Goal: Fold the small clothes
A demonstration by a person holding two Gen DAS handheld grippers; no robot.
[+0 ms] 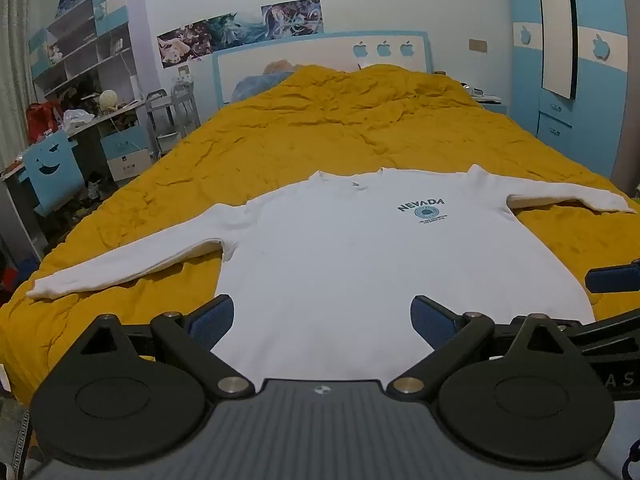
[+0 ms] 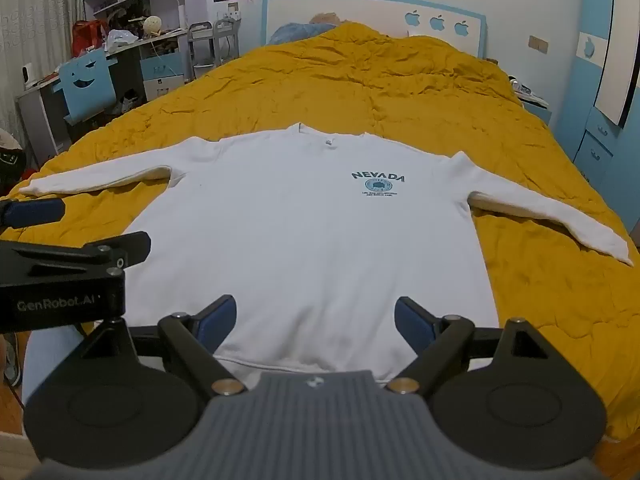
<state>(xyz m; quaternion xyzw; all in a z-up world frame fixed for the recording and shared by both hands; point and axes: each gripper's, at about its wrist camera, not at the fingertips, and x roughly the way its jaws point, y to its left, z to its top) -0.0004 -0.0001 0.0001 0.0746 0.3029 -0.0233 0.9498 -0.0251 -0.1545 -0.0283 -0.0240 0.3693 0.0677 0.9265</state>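
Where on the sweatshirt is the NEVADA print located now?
In both wrist views the NEVADA print sits on the right side of the white sweatshirt's chest, below the collar and nearer the right sleeve.

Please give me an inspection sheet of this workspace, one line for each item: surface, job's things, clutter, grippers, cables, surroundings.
Surface: yellow bedspread, wrinkled.
Job's things: white sweatshirt lies flat, print up, both sleeves spread, unfolded.
Clutter: nothing seen on the bedspread near the sweatshirt.
Grippers: left gripper and right gripper open, at the hem, holding nothing.
Cables: nothing seen.
Surroundings: crowded desk, blue chair, blue wardrobe, posters.
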